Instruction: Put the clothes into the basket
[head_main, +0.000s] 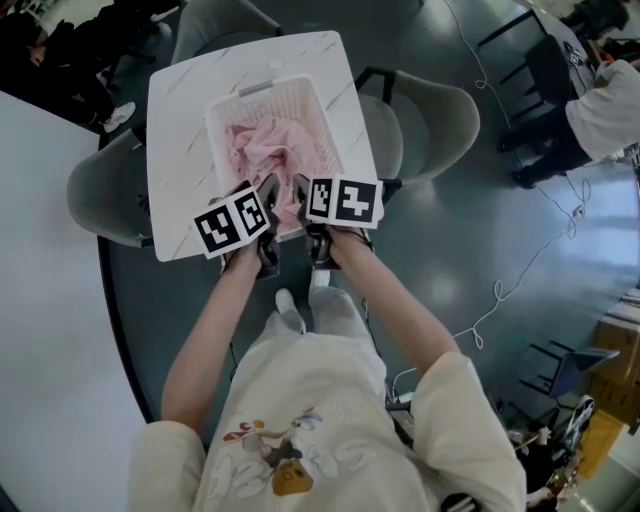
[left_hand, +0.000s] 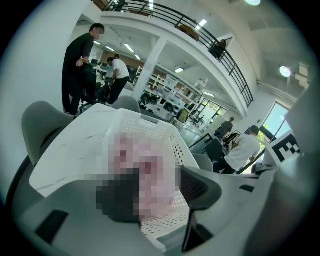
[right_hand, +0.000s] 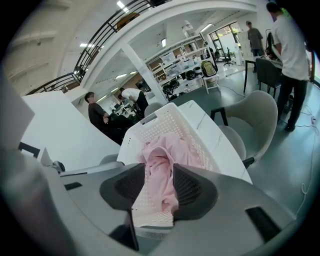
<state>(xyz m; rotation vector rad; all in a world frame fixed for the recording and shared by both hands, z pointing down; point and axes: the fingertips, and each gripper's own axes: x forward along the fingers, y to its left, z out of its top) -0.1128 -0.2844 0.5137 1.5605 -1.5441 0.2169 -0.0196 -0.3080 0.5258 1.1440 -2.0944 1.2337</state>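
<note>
**Pink garment in a white basket, both grippers released above it**

A pale pink garment lies crumpled in soft folds inside a white perforated basket, upper middle of the head view; the basket stands on a white, marble-veined table; grey chairs flank the table. The left gripper hovers at the basket's near rim, centre of frame, jaws apart, gripping nothing; pink cloth shows in the gap, though whether it touches the pads cannot be told. The right gripper is just beside it, jaws also apart; a pink fold shows between its pads, with white lattice visible beside the fold, so nothing is pinched.
</note>
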